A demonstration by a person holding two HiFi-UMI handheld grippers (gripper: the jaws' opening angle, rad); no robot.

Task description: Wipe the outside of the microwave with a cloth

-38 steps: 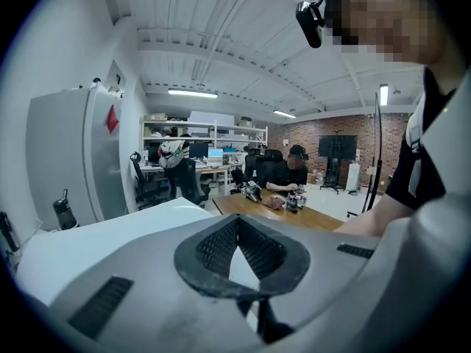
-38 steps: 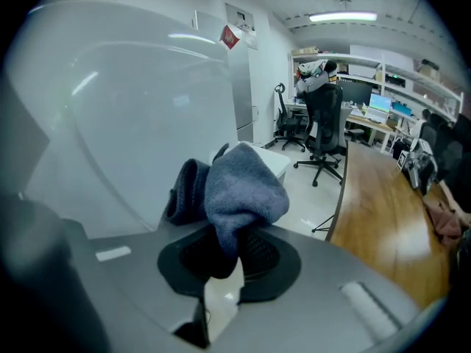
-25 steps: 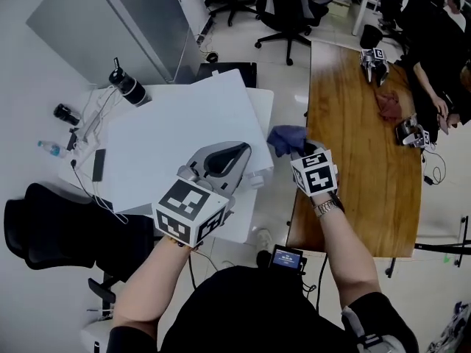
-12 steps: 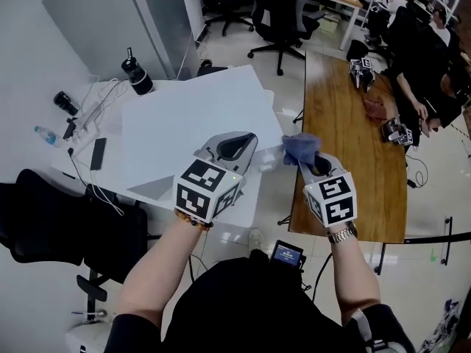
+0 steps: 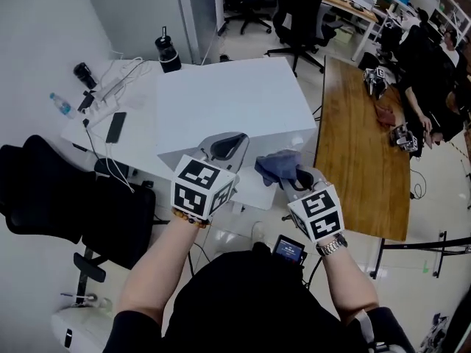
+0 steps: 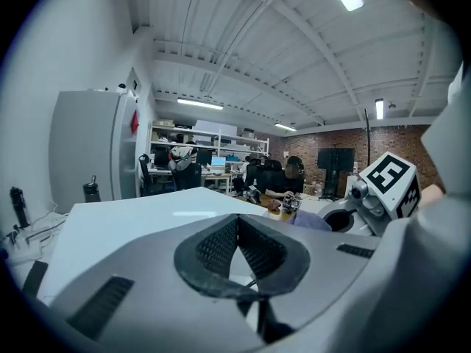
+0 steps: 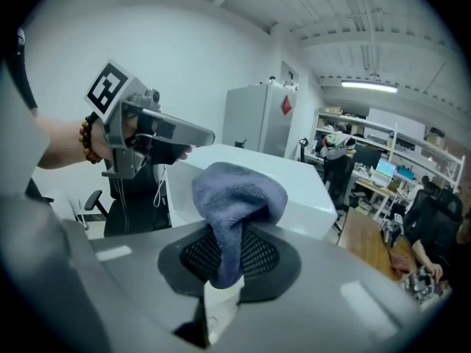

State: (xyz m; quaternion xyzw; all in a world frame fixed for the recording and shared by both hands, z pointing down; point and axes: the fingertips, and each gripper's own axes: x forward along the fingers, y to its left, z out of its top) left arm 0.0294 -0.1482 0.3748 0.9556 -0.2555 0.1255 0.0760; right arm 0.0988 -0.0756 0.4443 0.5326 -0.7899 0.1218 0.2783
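1. Head view: the right gripper (image 5: 298, 176) carries the cloth (image 5: 276, 166) just short of the white microwave (image 5: 235, 101), at its near right corner. The left gripper (image 5: 237, 140) hovers at its left.
2. Left gripper view: the jaws are pressed together on nothing (probably spare, to steady).
3. Right gripper view: the jaws pinch the cloth's fold, so the wad juts forward as a wiping pad.
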